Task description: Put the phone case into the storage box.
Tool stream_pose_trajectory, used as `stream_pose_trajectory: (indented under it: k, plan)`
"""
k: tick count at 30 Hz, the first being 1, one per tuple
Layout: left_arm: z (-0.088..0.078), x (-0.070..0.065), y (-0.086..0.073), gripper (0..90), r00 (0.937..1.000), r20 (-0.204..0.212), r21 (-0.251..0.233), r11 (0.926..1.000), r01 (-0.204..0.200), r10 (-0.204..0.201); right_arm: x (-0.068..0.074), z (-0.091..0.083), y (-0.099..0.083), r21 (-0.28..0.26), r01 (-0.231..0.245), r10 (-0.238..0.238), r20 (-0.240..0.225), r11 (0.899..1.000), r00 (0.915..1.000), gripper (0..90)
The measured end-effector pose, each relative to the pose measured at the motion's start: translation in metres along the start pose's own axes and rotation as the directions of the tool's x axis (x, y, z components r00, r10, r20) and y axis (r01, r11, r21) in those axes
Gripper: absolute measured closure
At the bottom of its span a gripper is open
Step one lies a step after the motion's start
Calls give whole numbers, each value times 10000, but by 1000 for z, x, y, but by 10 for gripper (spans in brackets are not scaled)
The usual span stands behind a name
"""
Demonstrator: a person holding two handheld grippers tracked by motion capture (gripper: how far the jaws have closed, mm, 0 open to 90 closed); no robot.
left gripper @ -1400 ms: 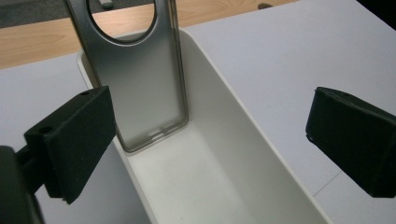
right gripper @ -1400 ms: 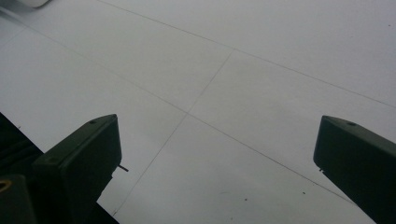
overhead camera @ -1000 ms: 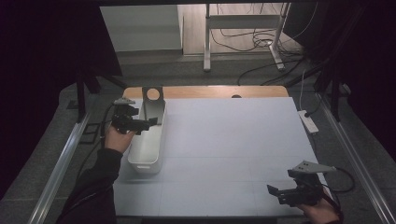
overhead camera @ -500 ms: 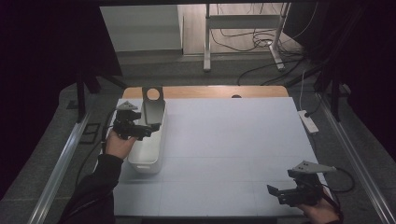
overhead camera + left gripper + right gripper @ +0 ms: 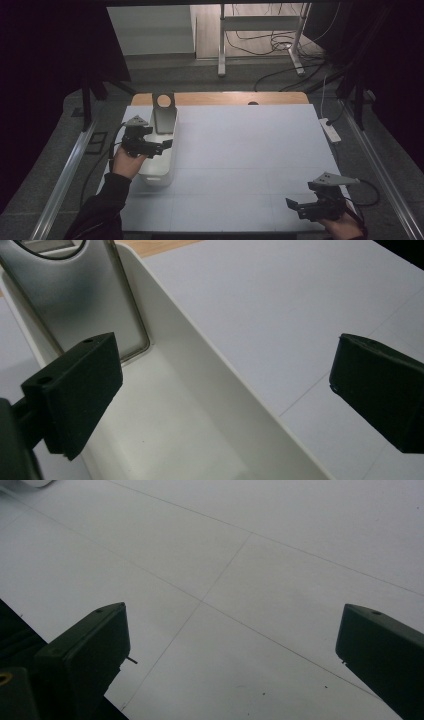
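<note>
Smooth white table (image 5: 250, 165) bears a glossy oblong bin (image 5: 160, 172); both grippers' jaws gape wide, empty.

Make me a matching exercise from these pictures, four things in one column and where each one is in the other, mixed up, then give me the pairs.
Things
1. left claw
2. right claw
3. metal plate
4. power strip

Places
A. leaning upright at the far end of the white bin
B. open above the table's near right corner
C. beyond the table's right edge
D. open over the white bin

Pairs: 1-D, 2-B, 3-A, 4-C
</note>
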State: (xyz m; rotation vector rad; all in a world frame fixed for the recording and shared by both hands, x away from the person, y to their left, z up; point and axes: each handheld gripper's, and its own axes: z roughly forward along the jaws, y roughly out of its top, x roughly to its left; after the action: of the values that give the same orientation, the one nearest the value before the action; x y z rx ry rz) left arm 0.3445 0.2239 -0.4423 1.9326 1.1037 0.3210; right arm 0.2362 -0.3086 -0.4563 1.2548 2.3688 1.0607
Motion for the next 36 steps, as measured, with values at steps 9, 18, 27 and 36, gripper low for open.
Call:
stream_pose_trajectory:
  k: [9, 18, 27, 36]
  plan:
    - [-6, -11, -6, 15, 9998, 126, -45, 9998, -179, 180, 1, 0, 0, 17, 77, -77, -23, 10000, 10000, 13]
    - [-10, -19, -15, 14, 9995, 225, 2, 9997, -241, 240, 1, 0, 0, 9, 86, -86, -57, 10000, 9999, 13]
    - [-17, -27, -22, 14, 9988, 404, 11, 9997, -263, 262, 1, -1, 0, -10, 148, -148, -82, 9999, 9999, 13]
    - [-28, -34, -37, 13, 9990, 421, -45, 9999, -131, 133, 1, -1, 0, -48, 186, -186, -94, 9998, 9998, 11]
